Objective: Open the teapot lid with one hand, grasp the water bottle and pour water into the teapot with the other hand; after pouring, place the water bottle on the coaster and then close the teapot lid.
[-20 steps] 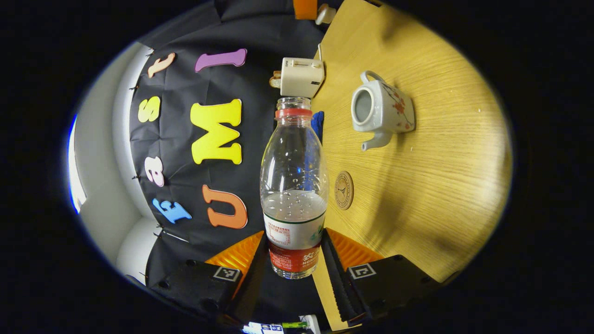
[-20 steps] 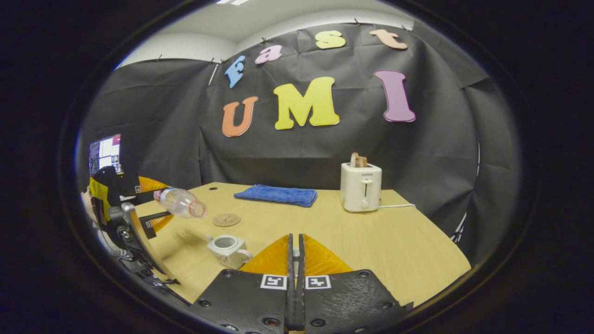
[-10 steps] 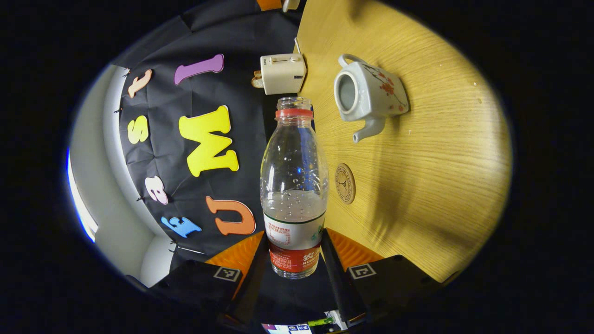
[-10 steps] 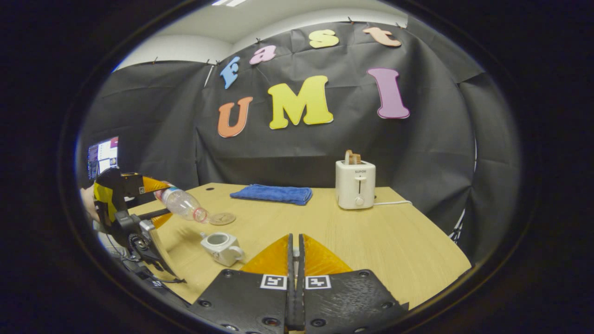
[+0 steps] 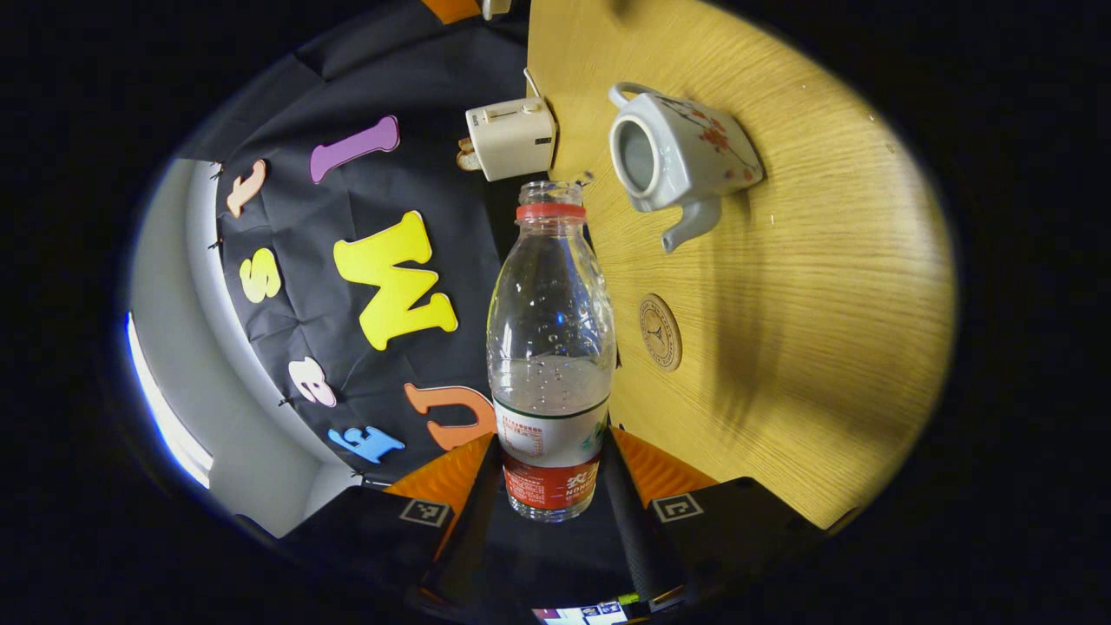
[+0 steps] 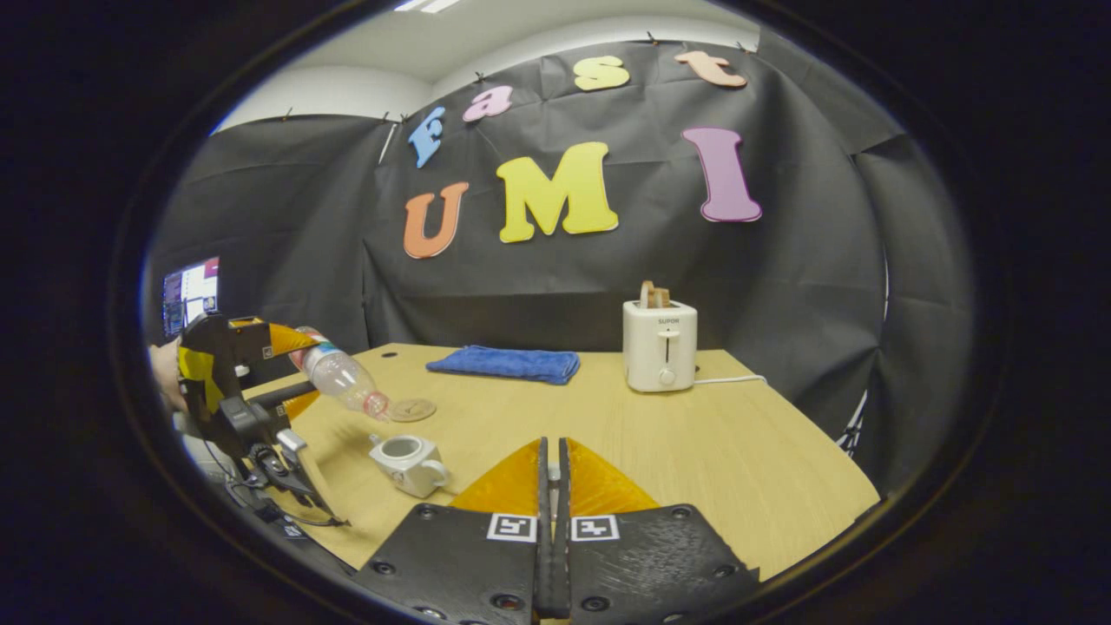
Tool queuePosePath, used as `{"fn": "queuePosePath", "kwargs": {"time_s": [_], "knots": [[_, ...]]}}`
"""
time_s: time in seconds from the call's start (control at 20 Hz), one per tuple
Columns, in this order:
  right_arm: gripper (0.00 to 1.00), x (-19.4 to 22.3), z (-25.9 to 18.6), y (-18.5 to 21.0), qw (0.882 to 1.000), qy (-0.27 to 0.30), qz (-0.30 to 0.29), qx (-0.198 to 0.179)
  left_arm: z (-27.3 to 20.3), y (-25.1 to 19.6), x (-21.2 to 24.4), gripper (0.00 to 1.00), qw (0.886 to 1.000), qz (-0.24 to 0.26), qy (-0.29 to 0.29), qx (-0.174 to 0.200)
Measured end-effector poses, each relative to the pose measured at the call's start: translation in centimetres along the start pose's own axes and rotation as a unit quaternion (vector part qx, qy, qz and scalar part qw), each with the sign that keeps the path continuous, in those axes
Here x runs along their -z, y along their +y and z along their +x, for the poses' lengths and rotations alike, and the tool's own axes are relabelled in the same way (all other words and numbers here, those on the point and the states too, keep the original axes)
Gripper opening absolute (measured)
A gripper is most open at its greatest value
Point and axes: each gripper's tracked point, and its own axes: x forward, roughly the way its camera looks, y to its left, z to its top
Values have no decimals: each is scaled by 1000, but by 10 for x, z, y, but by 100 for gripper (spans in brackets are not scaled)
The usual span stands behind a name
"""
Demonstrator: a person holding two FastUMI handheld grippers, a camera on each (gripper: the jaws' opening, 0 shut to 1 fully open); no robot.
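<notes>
One clear plastic water bottle [image 5: 550, 347], uncapped and tilted, is gripped in the left gripper's [image 5: 550, 486] jaws at frame centre. One lidless white teapot [image 5: 673, 156] and one round coaster [image 5: 660, 332] sit on the wooden counter [image 5: 825, 304], upper right. The right gripper's [image 6: 552, 486] jaws are closed.

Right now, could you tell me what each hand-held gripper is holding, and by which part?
The left hand-held gripper clamps the water bottle by its labelled base. The right hand-held gripper is shut; a small pale thing sits between its fingers, unidentifiable.
</notes>
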Motion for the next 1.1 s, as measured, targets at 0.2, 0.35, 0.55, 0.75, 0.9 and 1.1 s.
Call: {"fn": "queuePosePath", "kwargs": {"time_s": [0.2, 0.35, 0.55, 0.75, 0.9, 1.1], "knots": [[0, 1, -2, -2, 1000, 0, 2, 1, 1, 1, -2, 69, 1000, 14, -1, 0], [0, 2, -2, -3, 1000, 0, 2, 2, 0, 2, -1, 69, 1000, 21, 5, 0], [0, 1, -4, -3, 1000, -1, 2, 1, 0, 4, -2, 69, 999, 33, 7, 0], [0, 1, -5, -3, 1000, -2, 2, 1, -1, 8, -3, 69, 999, 40, 11, -1], [0, 2, -7, -3, 1000, -3, 2, 2, -1, 11, -4, 69, 999, 51, 14, -4], [0, 1, -11, -8, 1000, -4, 1, 7, -2, 17, -4, 69, 998, 68, 16, -10]]}}
